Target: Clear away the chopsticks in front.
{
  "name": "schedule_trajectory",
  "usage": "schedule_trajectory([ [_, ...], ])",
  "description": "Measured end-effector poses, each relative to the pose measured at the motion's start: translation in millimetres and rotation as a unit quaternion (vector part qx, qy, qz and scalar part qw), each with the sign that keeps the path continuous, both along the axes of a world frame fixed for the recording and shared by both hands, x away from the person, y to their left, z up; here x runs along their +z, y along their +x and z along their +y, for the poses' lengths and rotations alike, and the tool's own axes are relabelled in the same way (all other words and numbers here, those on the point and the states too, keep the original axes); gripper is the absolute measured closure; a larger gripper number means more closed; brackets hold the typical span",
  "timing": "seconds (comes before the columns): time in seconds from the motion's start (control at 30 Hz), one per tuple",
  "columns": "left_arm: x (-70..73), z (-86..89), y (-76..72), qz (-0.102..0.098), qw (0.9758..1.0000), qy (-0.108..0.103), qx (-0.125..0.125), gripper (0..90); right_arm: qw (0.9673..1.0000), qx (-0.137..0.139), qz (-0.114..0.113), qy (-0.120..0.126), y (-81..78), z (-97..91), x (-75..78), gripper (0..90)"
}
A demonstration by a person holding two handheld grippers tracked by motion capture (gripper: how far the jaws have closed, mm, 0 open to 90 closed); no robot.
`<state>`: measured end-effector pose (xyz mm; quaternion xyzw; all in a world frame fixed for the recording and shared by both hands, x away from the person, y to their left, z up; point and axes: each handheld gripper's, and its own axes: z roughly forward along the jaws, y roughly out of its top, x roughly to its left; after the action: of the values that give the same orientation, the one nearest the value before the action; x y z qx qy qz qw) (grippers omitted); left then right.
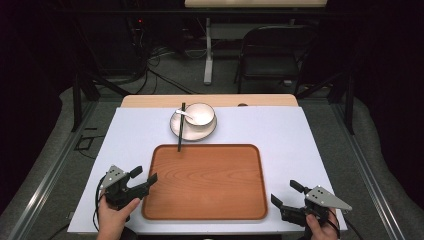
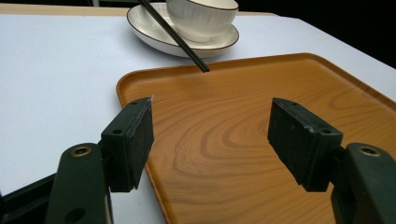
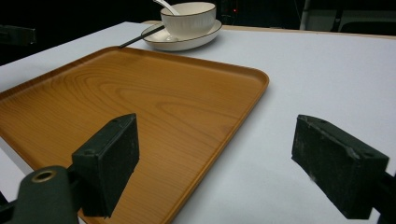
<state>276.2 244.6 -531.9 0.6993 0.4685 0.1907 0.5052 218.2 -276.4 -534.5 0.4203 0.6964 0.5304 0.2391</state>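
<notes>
Left claw (image 1: 146,176): jaws spread wide, nothing between them, poised over the tray's near-left corner.
Right claw (image 1: 283,196): also spread and empty, hanging just off the tray's near-right corner, over the bench (image 1: 300,140).
Tray (image 1: 210,200): bare wood-grain, rounded corners, low raised lip, lying between the two claws and running away from both. Looks stiff and fairly light, smooth enough to slip; my call is a pinch on the lip at each side.
Bowl (image 1: 201,113): white, ribbed, dark rim, sitting on a matching plate (image 1: 176,129) well ahead of both claws, just past the tray's far edge. Ceramic by the look, so hard, glossy, breakable; the rim is the obvious place to take it.
Spoon (image 1: 183,113): white, resting in the bowl, handle sticking out.
Chopsticks (image 1: 180,130): black, thin, propped on the plate with tips reaching over the tray's far lip. Light, rigid, likely to roll; grip mid-length, I'd say.
</notes>
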Motion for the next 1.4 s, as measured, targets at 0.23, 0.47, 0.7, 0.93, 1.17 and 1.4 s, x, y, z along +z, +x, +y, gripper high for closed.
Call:
schedule_trajectory([
  [0.23,0.6,1.9,-1.3,0.0,1.0,-0.001,0.004,31.7,1.0,0.005,-0.002,-0.001,0.0,1.5,0.3,14.5],
  [0.47,-0.5,2.5,0.5,0.006,1.0,-0.003,0.007,31.8,1.0,0.005,-0.003,-0.003,-0.1,1.8,0.4,14.5],
  [0.7,0.9,4.9,11.2,0.033,0.9991,-0.022,0.018,32.3,1.0,0.002,0.003,-0.001,0.9,2.0,0.1,14.5],
  [0.93,10.5,-0.5,31.3,0.043,0.9989,-0.01,0.015,32.8,1.0,0.003,0.005,0.0,1.3,2.7,0.0,14.5],
  [1.17,24.6,-8.3,54.6,0.05,0.9986,-0.013,0.009,34.8,1.0,0.002,0.002,-0.002,1.2,2.5,0.0,14.5],
  [1.4,38.0,-12.5,76.5,0.055,0.9983,-0.02,0.01,35.8,1.0,0.002,0.005,0.0,1.1,2.7,0.0,14.5],
])
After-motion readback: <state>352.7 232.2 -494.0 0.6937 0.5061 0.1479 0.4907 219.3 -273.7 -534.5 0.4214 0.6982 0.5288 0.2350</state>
